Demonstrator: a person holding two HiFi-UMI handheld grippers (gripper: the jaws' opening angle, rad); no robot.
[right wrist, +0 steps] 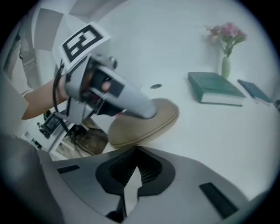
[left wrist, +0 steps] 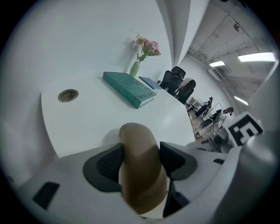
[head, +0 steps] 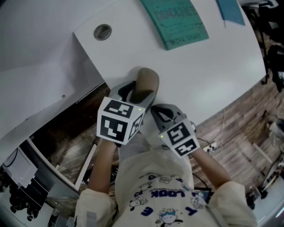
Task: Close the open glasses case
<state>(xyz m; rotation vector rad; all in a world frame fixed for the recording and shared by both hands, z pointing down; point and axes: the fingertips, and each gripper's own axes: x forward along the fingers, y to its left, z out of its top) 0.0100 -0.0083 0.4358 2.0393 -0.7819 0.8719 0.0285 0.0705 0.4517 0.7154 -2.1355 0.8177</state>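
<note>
Tan case (head: pixel 145 82): glasses case, lying on the white counter (head: pixel 199 71) at lower centre of the head view, close to the counter's near edge. In the right gripper view I see both halves together, with only a seam line along the side.
Left gripper (left wrist: pixel 140 162): fingers (left wrist: pixel 107 164) clamped on the case's two long sides, pads pressing it. The rounded end of the case sticks out past them.
Right gripper (right wrist: pixel 132 173): its fingers are pressed together with nothing between them. It sits just right of the case in the head view, and I can't tell if it touches.
Book (head: pixel 175 20): teal, flat, top centre of the head view, well apart from the case.
Vase (left wrist: pixel 135 68): holds pink flowers, just behind the book in the left gripper view.
Blue booklet (head: pixel 230 11): upper right of the head view.
Cable hole (head: pixel 102 31): round, upper left of the head view.
</note>
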